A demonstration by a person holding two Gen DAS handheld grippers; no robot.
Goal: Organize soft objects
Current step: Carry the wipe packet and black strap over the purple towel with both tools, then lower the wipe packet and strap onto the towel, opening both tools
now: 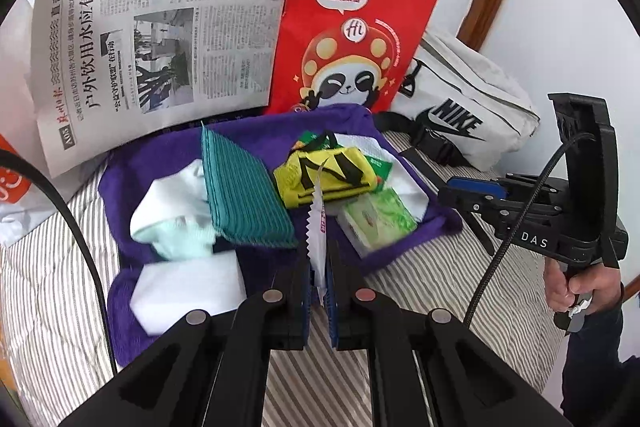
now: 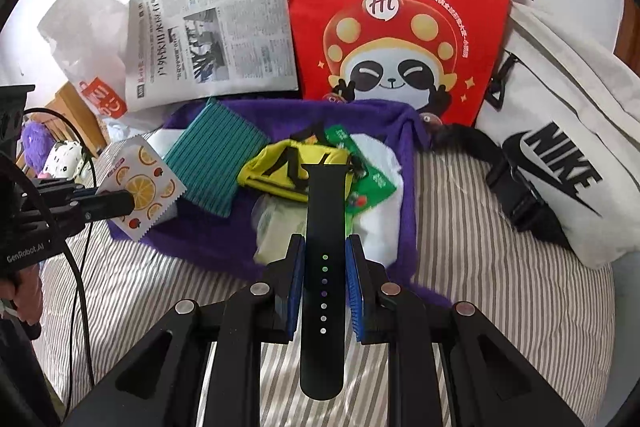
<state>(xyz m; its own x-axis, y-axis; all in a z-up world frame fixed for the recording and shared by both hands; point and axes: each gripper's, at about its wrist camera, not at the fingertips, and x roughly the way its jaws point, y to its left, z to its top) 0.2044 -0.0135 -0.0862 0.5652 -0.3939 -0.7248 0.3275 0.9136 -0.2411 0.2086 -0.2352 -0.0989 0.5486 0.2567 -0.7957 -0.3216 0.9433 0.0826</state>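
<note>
You are holding two things at once, one in each tool. Your right tool [image 2: 325,279] is clamping a black watch strap [image 2: 324,227] by its edges, so the strap is running lengthwise between the blue pads with its row of holes facing up; gripped that way it is staying flat rather than folding. Your left tool [image 1: 319,283] is pinched tight on a thin sachet [image 1: 318,223] with a saw-tooth edge, which is standing on edge between the pads; from the right wrist view the same sachet [image 2: 140,193] is showing orange slices on its face, held just off the near left corner of the purple towel [image 2: 280,115].

That towel is serving as the sorting patch on the striped bed [image 2: 460,227]. Both held things are hanging above its near edge. On the towel, a teal cloth [image 1: 244,195] is lying left of centre, a yellow pouch [image 1: 320,179] is sitting in the middle, a green packet [image 1: 380,215] is just right of it, and white and mint cloths [image 1: 176,227] are bunched at the left.

Beyond the towel's far edge a red paper bag [image 1: 352,27] is standing upright, probably as the place to put things. A newspaper [image 1: 160,27] is leaning to the bag's left and a white waist bag [image 1: 472,99] is lying to its right.
</note>
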